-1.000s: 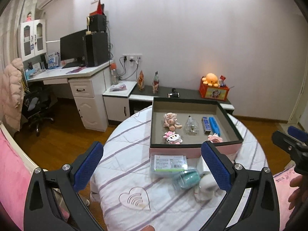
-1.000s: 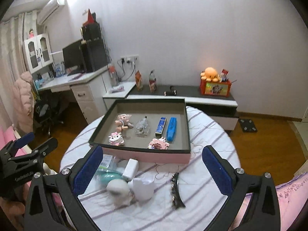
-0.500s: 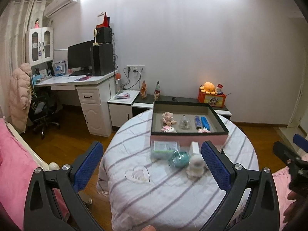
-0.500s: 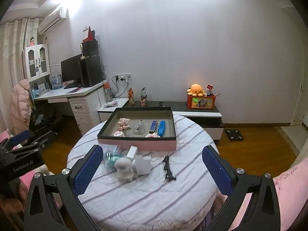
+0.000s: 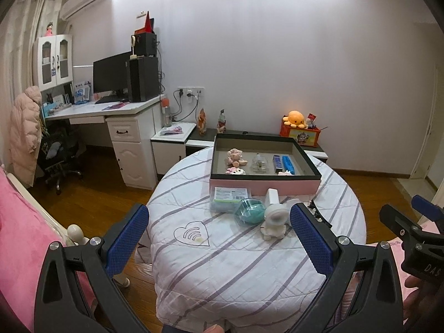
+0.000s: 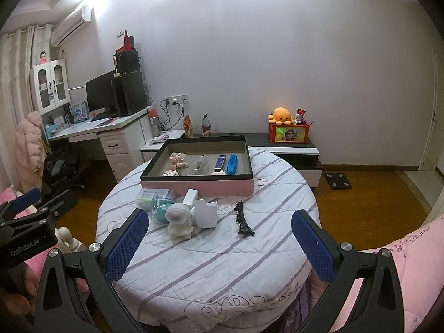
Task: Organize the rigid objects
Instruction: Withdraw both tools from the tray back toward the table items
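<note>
Left hand-held gripper [image 5: 219,238]: spread wide, empty, above surface [image 5: 222,263].
Right hand-held gripper [image 6: 220,240]: spread wide, empty.
Tray [image 6: 199,187]: far side, small toys inside.
Astronaut figure [image 6: 179,220]: upright, beside white block [image 6: 206,213].

Both wrist cameras are looking forward between their own wide-spread blue fingers, hovering back from the round table's [image 5: 249,263] near edge and tilting slightly down. The left camera is sitting left of its partner, catching the right gripper [image 5: 410,230] at its right border; the right camera is catching the left gripper [image 6: 27,208] at its left border. Both are sharing the table, the pink box [image 6: 199,166] ahead, and the far wall.
</note>
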`<action>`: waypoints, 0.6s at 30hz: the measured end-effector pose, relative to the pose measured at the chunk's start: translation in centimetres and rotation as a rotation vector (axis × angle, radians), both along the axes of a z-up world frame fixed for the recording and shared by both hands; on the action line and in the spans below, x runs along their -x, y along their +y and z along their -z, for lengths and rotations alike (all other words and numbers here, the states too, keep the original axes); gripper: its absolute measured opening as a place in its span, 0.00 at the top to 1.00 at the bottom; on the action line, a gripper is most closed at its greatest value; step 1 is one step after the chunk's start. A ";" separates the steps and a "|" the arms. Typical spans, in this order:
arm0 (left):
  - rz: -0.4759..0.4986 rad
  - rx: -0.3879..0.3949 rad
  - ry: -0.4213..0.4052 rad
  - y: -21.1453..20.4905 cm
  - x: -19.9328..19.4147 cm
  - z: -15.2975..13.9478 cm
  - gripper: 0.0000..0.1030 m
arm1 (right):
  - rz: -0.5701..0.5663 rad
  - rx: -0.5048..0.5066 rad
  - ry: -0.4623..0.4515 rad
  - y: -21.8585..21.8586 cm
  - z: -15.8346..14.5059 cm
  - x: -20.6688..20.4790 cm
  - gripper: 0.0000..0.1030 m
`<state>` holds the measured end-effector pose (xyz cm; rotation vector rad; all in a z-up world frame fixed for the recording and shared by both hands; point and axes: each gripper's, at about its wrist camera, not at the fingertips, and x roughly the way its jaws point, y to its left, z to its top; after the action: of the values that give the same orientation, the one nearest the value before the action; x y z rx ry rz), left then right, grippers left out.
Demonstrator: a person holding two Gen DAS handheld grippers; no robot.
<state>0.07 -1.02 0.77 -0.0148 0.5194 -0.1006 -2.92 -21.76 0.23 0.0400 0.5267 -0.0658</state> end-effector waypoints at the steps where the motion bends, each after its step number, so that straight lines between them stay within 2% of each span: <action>1: 0.000 0.000 0.000 0.0 0.0 0.0 0.00 | -0.001 -0.001 0.003 0.0 0.1 0.0 0.00; 11: -0.003 0.001 0.020 0.0 -1.0 0.6 0.00 | 0.001 0.003 0.010 -0.1 0.4 -0.6 0.00; 18: 0.005 -0.006 0.062 -0.3 -2.9 2.4 0.00 | 0.016 0.012 0.055 -0.6 1.7 -2.3 0.00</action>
<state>2.97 -1.36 -1.60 -0.0109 0.5816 -0.1038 -0.66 -22.35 -1.44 0.0308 0.5807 -0.0863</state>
